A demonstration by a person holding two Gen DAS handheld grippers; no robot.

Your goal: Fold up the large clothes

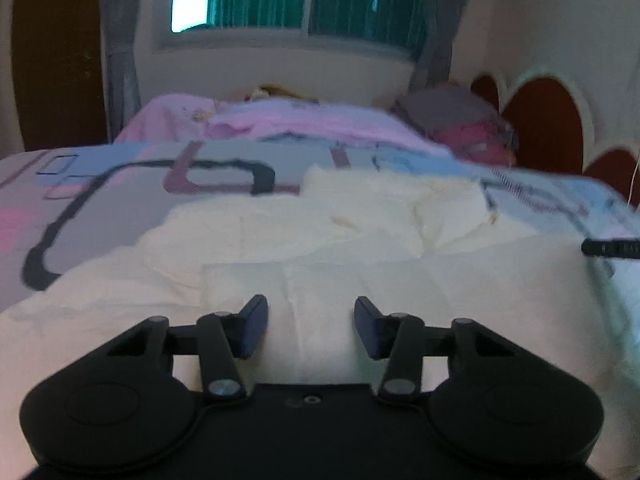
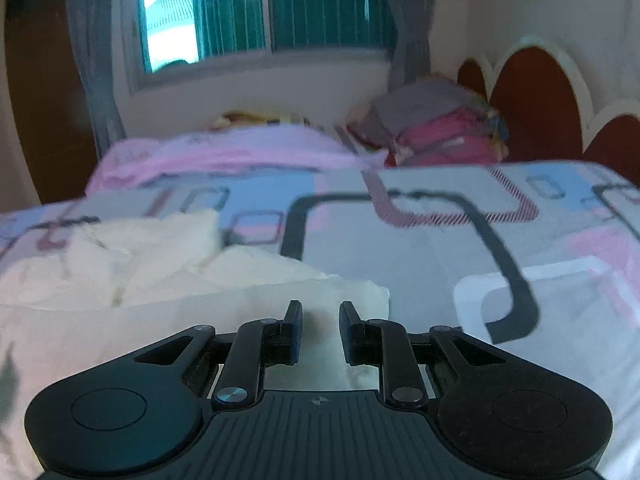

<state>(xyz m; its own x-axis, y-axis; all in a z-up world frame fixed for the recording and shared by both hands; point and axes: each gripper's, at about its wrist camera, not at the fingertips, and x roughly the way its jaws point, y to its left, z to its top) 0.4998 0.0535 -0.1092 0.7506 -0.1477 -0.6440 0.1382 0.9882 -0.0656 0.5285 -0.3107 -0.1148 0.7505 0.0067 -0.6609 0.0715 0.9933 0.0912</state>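
Both grippers, left and right, hang spread above the cream garment, lying crosswise.

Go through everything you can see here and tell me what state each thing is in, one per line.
Cream garment: spread on the bed, rumpled, partly folded.
Left tongs: open, over the garment, gripping nothing.
Right tongs: narrowly open at the garment's corner.
Bedsheet: laid flat.
Green curtain: drawn, gap at left.
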